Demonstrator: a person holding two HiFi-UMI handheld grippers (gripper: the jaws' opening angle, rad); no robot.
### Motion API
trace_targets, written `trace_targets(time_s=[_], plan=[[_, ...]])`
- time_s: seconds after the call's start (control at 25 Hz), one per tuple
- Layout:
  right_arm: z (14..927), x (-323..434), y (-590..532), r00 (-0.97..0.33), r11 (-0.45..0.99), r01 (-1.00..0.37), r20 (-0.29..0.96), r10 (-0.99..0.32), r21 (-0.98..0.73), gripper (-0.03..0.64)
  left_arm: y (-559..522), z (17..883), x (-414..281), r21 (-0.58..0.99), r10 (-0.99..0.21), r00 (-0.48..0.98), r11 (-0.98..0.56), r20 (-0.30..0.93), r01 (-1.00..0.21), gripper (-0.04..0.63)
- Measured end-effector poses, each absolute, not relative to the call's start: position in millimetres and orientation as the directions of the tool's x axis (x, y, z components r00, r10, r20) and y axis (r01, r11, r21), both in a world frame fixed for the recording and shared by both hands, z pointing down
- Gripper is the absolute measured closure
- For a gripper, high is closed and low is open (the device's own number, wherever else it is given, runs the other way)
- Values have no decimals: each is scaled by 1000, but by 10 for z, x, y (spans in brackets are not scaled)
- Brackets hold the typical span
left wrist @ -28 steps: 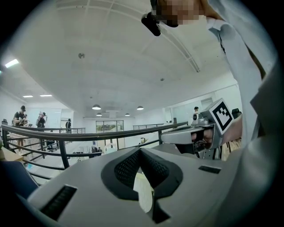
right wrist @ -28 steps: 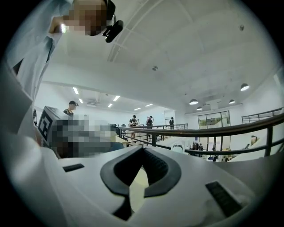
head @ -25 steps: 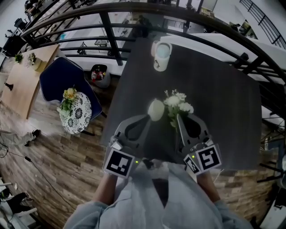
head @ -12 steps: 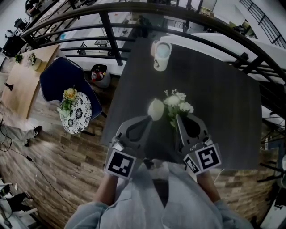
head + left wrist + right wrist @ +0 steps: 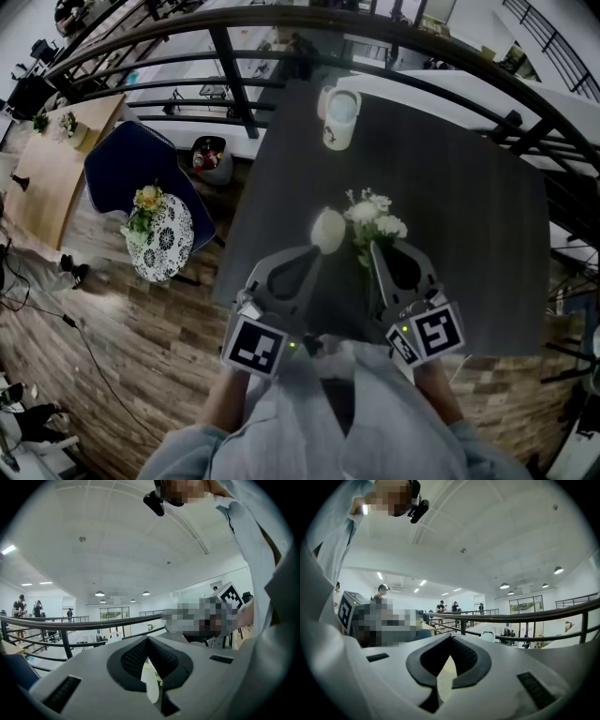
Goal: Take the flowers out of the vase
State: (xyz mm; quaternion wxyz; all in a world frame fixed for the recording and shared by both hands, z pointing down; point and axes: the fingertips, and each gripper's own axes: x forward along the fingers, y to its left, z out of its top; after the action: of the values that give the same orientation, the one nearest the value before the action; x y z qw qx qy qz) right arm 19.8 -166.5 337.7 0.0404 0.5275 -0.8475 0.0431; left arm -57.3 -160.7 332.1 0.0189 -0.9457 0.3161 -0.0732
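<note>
Still no change at the tongs. Compared with the second before, the left tongs (image 5: 312,251) and right tongs (image 5: 375,247) sit in the same spots, lower centre of the head view. In each gripper view the jaws are closed tip to tip with nothing gripped. Only the bystanders on the floor at far left have shifted. Judgement: task not begun, no reach under way.

Vase (image 5: 328,230): white, rounded, centre frame, just ahead of the left tongs' tips.

Flowers (image 5: 375,217): white heads with green, just right of the vase, stems running down toward the right tongs' tips. From this angle I cannot tell whether the stems sit in the vase mouth, nor whether either tongs touch anything.

Cup (image 5: 338,117): white, upper centre of the table (image 5: 469,244), well apart from the vase. Contents not discernible.
</note>
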Motion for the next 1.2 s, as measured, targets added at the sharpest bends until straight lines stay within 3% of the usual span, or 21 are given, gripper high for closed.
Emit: trace_targets(time_s=[1.2], plan=[[3412,191,-1659,-439,439,-898,128,-889,-30,617,-1590,3328,-573,-83,-601,790,-799,122,-595,604]])
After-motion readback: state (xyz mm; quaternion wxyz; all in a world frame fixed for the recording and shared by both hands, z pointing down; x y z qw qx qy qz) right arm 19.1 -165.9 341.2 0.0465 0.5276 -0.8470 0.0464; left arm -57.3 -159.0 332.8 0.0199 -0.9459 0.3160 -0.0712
